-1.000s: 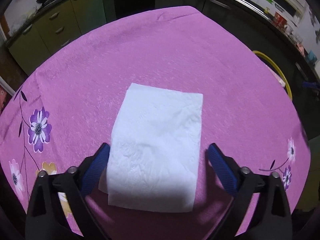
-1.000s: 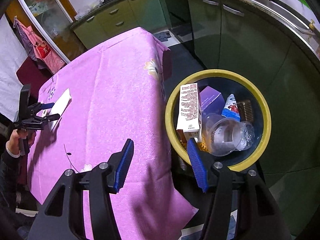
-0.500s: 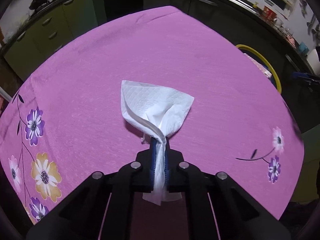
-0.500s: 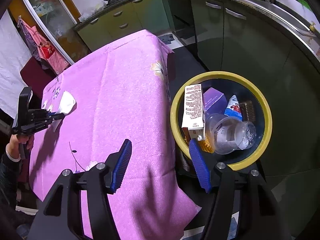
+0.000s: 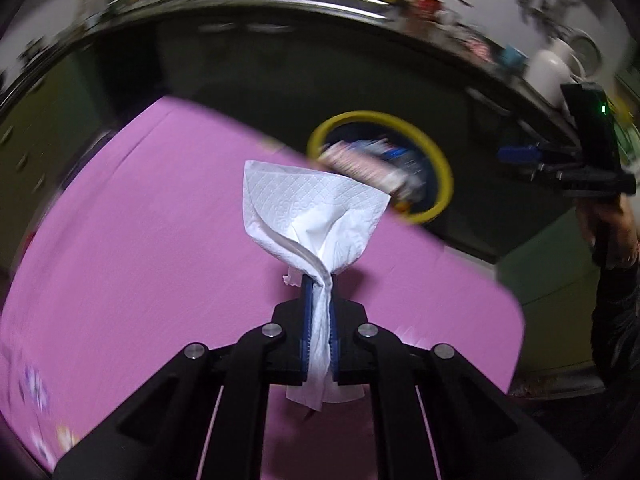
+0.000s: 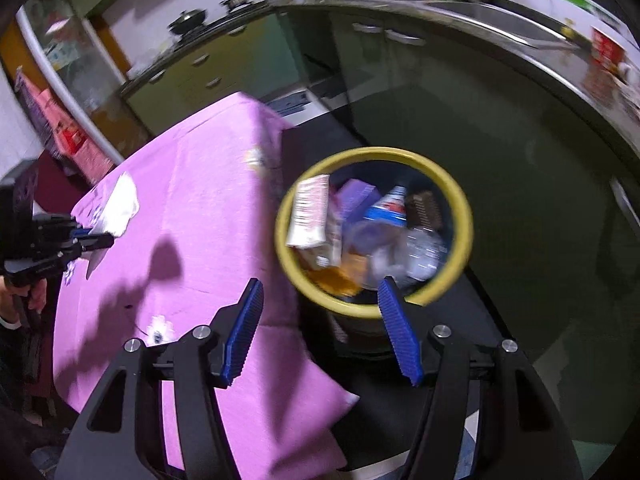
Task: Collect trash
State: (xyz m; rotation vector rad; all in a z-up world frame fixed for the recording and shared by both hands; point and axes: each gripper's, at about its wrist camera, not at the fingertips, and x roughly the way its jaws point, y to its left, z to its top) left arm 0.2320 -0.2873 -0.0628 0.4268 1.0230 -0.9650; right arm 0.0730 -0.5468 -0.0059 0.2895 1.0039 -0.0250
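A white paper napkin is pinched between the blue pads of my left gripper, which is shut on it and holds it lifted above the pink tablecloth. The napkin fans out above the jaws and a tail hangs below them. Beyond the table edge stands a dark trash bin with a yellow rim, full of cartons and plastic. In the right wrist view my right gripper hangs open and empty near the yellow-rimmed bin. At far left of that view I see the left gripper with the napkin.
The table under the pink cloth ends close to the bin. Green kitchen cabinets and a dark counter ring the room. A hand holds the right gripper at the right edge of the left wrist view. The floor around the bin is dark.
The left gripper shut on the flat napkin and lifted it, then swung across the table toward the bin. The right gripper drifted slightly, staying open beside the bin.
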